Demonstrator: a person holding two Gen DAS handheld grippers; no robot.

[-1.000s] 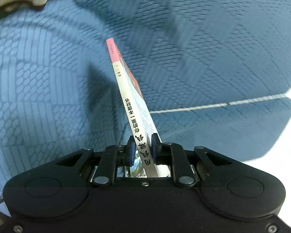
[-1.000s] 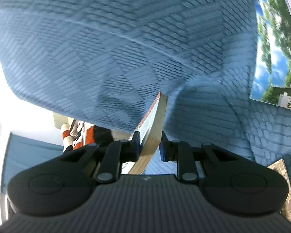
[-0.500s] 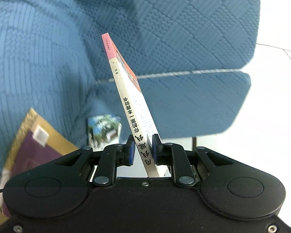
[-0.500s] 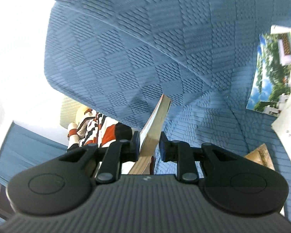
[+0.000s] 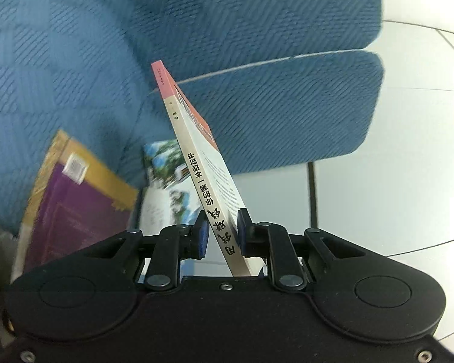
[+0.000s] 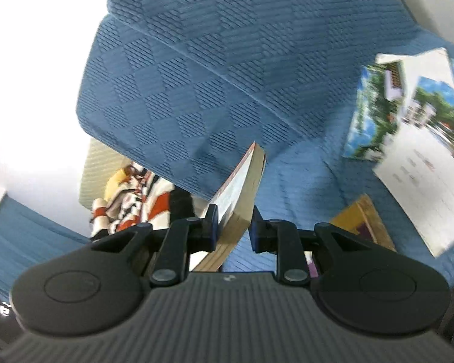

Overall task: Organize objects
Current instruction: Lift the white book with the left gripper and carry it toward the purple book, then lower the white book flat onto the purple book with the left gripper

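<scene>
My left gripper [image 5: 222,230] is shut on the lower end of a thin book [image 5: 190,139]. Its cream spine carries black characters and a pink top, and it stands tilted to the left above the blue sofa [image 5: 257,30]. My right gripper [image 6: 233,227] is shut on a thick book [image 6: 242,187] with tan page edges and a red-topped cover, leaning to the right. I cannot tell whether the two views show the same book. A purple and gold book [image 5: 75,193] and a photo leaflet [image 5: 163,181] lie on the seat below the left gripper.
In the right wrist view, photo leaflets [image 6: 375,112], a white sheet [image 6: 423,187] and the gold-edged book [image 6: 363,220] lie on the seat at right. A striped orange and white soft toy [image 6: 136,199] sits beyond the sofa arm. White tiled floor [image 5: 393,181] and a sofa leg [image 5: 311,193] show at right.
Both grippers have risen and drawn back from the sofa with their books still held. The purple book, leaflets and the soft toy have come into view.
</scene>
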